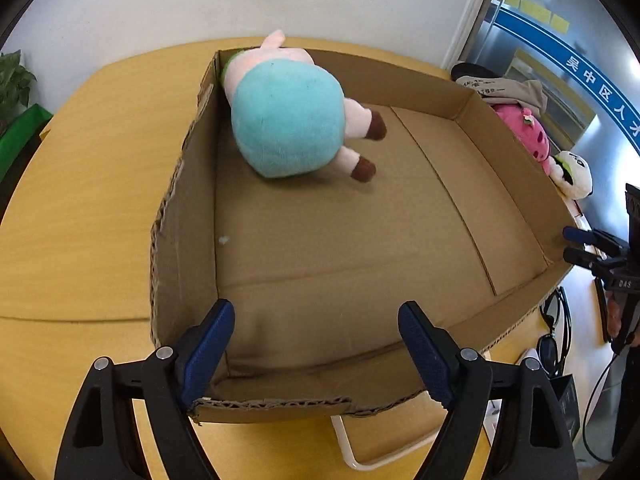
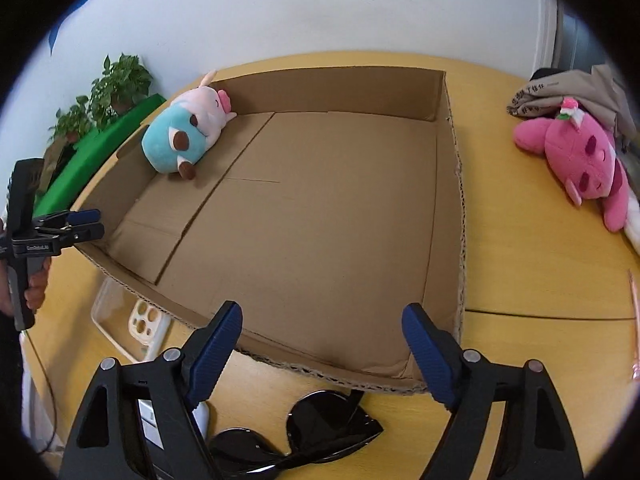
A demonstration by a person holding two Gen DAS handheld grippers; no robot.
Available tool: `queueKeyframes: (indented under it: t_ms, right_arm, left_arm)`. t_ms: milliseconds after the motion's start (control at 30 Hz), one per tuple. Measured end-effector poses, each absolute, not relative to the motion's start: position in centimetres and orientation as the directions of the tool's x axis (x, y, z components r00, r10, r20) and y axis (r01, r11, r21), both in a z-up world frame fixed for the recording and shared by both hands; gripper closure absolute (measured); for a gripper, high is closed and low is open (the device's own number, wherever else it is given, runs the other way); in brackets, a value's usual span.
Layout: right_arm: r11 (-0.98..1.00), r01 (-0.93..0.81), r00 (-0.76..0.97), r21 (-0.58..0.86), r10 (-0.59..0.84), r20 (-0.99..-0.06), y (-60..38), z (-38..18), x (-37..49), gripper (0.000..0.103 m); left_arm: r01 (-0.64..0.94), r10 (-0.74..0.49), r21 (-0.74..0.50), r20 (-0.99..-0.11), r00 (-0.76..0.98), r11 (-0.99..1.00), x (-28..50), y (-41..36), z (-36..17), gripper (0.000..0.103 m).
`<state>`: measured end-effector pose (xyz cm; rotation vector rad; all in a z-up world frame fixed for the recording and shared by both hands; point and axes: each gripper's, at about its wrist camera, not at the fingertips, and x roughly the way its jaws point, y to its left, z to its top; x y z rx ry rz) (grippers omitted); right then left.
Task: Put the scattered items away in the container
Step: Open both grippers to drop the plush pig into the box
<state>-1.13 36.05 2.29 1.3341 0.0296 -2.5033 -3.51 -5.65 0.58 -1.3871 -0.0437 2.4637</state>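
Observation:
A shallow cardboard box (image 1: 424,80) (image 2: 452,184) stands on the yellow table. A teal and pink plush pig (image 1: 286,116) (image 2: 184,132) lies in its far left corner. A pink plush (image 2: 580,156) (image 1: 528,132) lies on the table right of the box, with a white panda plush (image 1: 572,174) beside it. Black sunglasses (image 2: 304,436) (image 1: 554,332) lie in front of the box. My left gripper (image 1: 316,344) is open and empty over the box's near wall. My right gripper (image 2: 320,344) is open and empty above the box's near edge and the sunglasses.
A clear phone case (image 2: 148,324) and a white item (image 1: 384,448) lie on the table by the box's near edge. A beige cloth with a dark cap (image 2: 560,92) sits behind the pink plush. A thin pink stick (image 2: 634,320) lies at far right. Potted plants (image 2: 116,88) stand left.

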Motion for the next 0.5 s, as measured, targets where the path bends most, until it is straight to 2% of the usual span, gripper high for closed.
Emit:
queueKeyframes:
  t_ms: [167,300,400,500]
  right_arm:
    - [-0.962,0.253,-0.536,0.104,-0.229,-0.813,36.5,3.4,-1.2,0.024]
    - [-0.958,0.261,-0.583,0.115,-0.252,-0.772,35.6,5.9,0.4,0.022]
    - [-0.952,0.297,-0.660,0.077,-0.263,-0.704,33.3,9.5,2.9,0.022]
    - [-0.949,0.316,-0.736,0.019,-0.258,-0.626,30.7,12.5,5.6,0.021]
  left_arm:
    - [-0.215,0.291,-0.210,-0.824,-0.486,-0.954,-2.0,-5.7,0.8,0.017]
    - [-0.184,0.228,-0.148,-0.788,-0.572,-0.972,-0.6,-4.9,3.3,0.016]
    - [-0.175,0.212,-0.124,-0.694,-0.688,-0.977,1.9,-3.5,6.9,0.002]
    - [-0.184,0.189,-0.068,-0.582,-0.791,-0.981,5.1,-1.0,10.3,0.000]
